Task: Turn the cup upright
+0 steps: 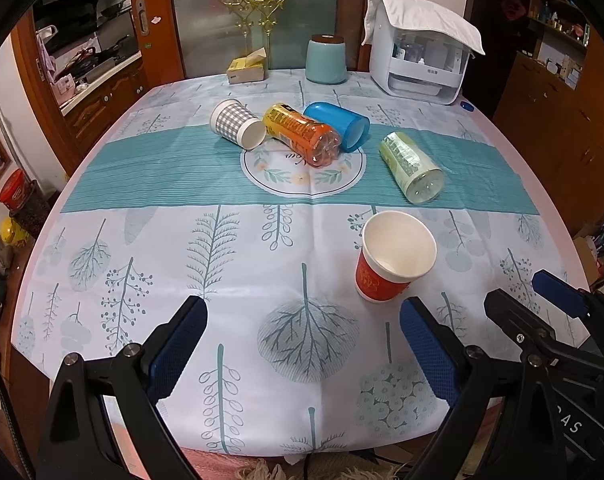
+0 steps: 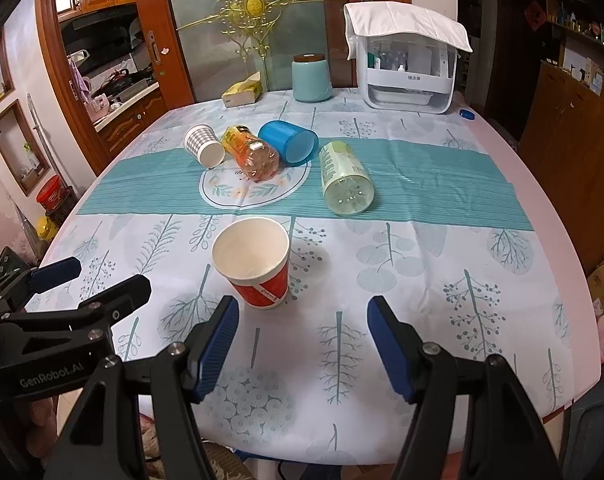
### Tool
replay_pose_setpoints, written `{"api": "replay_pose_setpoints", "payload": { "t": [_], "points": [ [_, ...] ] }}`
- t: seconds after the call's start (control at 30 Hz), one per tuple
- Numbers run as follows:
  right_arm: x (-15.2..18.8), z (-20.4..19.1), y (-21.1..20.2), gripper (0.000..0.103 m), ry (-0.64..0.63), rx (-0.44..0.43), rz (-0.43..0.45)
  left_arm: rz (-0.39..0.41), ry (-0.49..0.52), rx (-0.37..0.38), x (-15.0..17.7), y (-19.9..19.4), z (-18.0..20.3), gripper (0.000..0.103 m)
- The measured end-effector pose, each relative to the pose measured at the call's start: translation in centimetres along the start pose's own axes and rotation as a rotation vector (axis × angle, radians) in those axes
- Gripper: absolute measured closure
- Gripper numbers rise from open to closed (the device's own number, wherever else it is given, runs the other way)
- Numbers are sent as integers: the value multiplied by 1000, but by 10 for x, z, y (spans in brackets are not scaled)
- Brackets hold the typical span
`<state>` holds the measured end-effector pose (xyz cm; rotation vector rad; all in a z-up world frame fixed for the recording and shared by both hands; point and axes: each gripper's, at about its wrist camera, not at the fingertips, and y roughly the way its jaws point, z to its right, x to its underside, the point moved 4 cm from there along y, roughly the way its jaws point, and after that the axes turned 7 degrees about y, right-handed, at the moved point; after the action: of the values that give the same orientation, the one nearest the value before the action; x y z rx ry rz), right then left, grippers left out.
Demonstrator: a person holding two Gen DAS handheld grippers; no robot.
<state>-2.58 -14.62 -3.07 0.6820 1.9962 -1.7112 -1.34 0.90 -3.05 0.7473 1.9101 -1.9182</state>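
Observation:
A red paper cup stands upright on the tablecloth, mouth up; it also shows in the right wrist view. A grey checked paper cup and a blue plastic cup lie on their sides further back. My left gripper is open and empty, near the table's front edge, left of the red cup. My right gripper is open and empty, just in front and right of the red cup; it also shows in the left wrist view.
An orange bottle and a pale green bottle lie on the teal band. At the back stand a teal canister, a yellow tissue box and a white appliance under a cloth.

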Motion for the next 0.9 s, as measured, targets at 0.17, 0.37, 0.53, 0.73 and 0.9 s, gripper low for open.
{"api": "replay_pose_setpoints", "payload": {
  "t": [0.17,0.37,0.53,0.73,0.9],
  "points": [
    [-1,0,1,36,-1,0,-3,2,3,-14,-2,1,-1,7],
    [-4,-1,4,36,-2,4,-14,-2,4,-16,-4,2,0,7],
    [-5,1,7,36,4,5,-25,-7,5,-15,-5,4,0,7],
    [-5,2,8,36,9,4,-30,-12,-1,-11,-5,6,0,7],
    [-4,1,10,36,6,4,-30,-15,-5,-9,-4,8,-1,7]
  ]
}}
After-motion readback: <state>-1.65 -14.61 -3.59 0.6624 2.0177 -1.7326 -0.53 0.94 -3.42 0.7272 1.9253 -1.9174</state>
